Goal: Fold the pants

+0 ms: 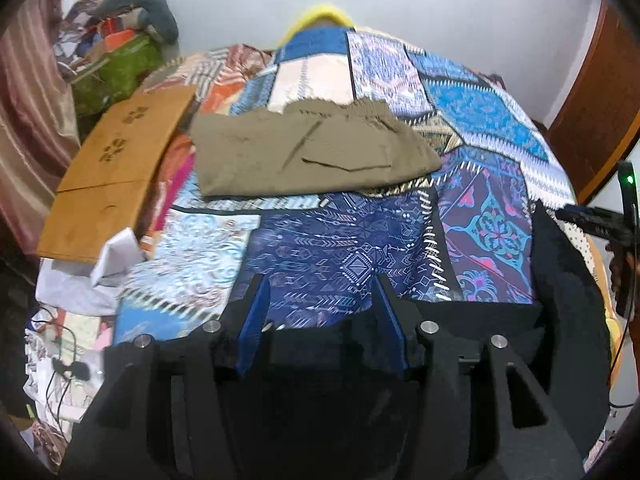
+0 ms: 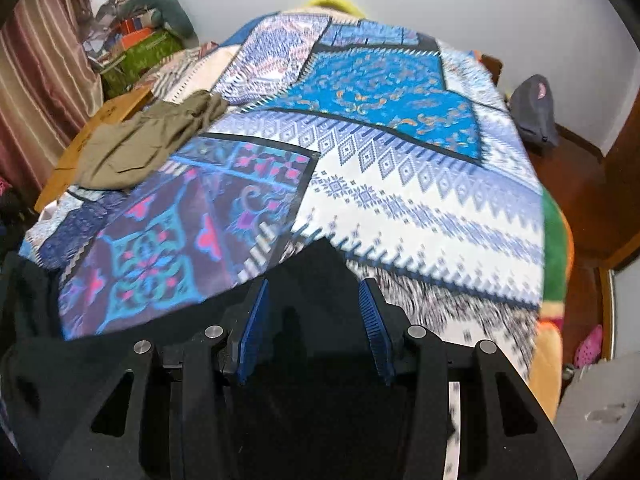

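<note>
Left gripper [image 1: 320, 304]: jaws apart, nothing between them; hovers over the near blue patch of the bedspread, well short of the pants.
Right gripper [image 2: 314, 308]: jaws spread, empty; above the near edge of the bed, over a dark cloth, pointing along the white-and-blue diamond patch.
Pants [image 1: 308, 152]: olive-khaki, lying on the patchwork bedspread [image 1: 480, 104] toward the far left of the bed. Already looks doubled into a compact block, waistband along the far edge, a pocket slit on top. In the right wrist view the pants [image 2: 136, 148] sit far left, the waist end a bit rumpled.
Dark cloth [image 1: 568, 280]: black fabric at the near edge of the bed, just under and beside both grippers; what it is, cannot tell.
Neighbours: brown cardboard [image 1: 116, 160] just left of the pants, edge close to or touching them; white crumpled paper [image 1: 116, 256] nearer.
Step, judged: neither gripper on the garment, so either between folds or the fold is finished; can't say which.
Next move, judged: if one more fold is wanted, both grippers need to travel forward and left, pinch the two corners of one short end, lift and lay it over the other.
Risk: thin layers may slip apart when pinched.
</note>
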